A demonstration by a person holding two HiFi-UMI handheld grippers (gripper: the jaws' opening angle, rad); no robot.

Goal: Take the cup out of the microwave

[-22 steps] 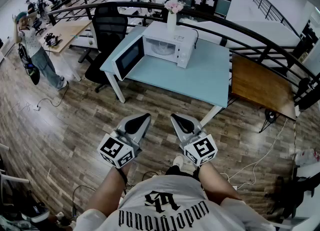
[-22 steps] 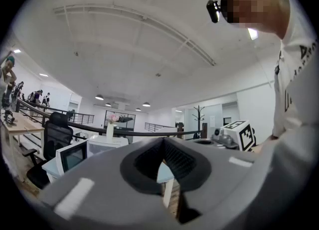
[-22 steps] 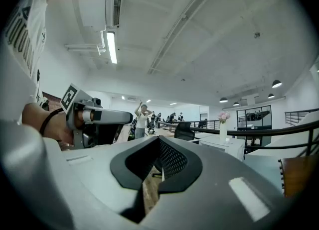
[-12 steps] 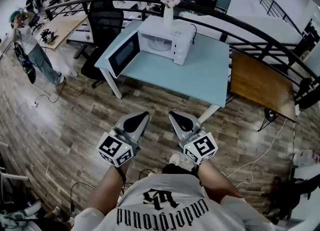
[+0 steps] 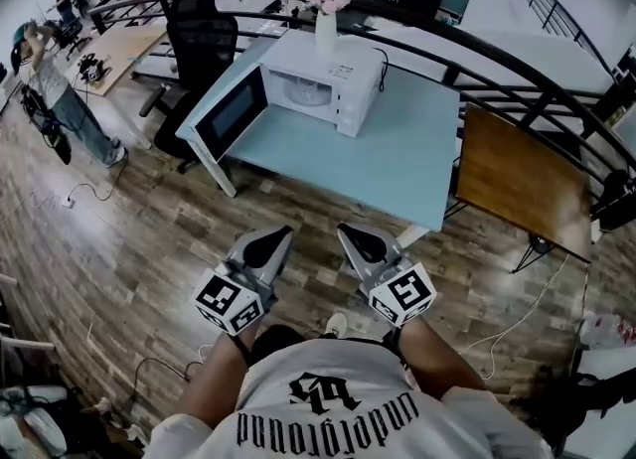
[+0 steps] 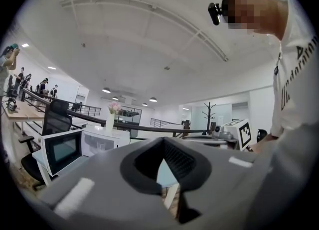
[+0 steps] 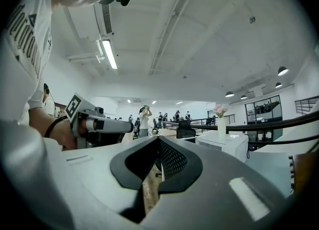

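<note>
A white microwave (image 5: 343, 77) stands on a light-blue table (image 5: 397, 159) with its door (image 5: 231, 114) swung open to the left. Something pale shows inside its cavity (image 5: 306, 94); it is too small to tell a cup. In the left gripper view the microwave (image 6: 102, 142) is far off, behind its door (image 6: 62, 150). My left gripper (image 5: 279, 233) and right gripper (image 5: 349, 231) are held side by side close to my body, over the wooden floor, well short of the table. Both are shut and hold nothing. Each gripper view looks along its own jaws, left gripper (image 6: 162, 144) and right gripper (image 7: 158, 142).
A vase of pink flowers (image 5: 326, 25) stands on top of the microwave. A black office chair (image 5: 199, 50) is left of the table, a wooden table (image 5: 522, 184) to its right, a curved black railing (image 5: 517, 75) behind. A person (image 5: 50, 79) stands far left. Cables (image 5: 517, 313) lie on the floor.
The table and microwave have come a little closer and shifted in the head view as I step forward. Both grippers keep their place in front of my body, still shut.
</note>
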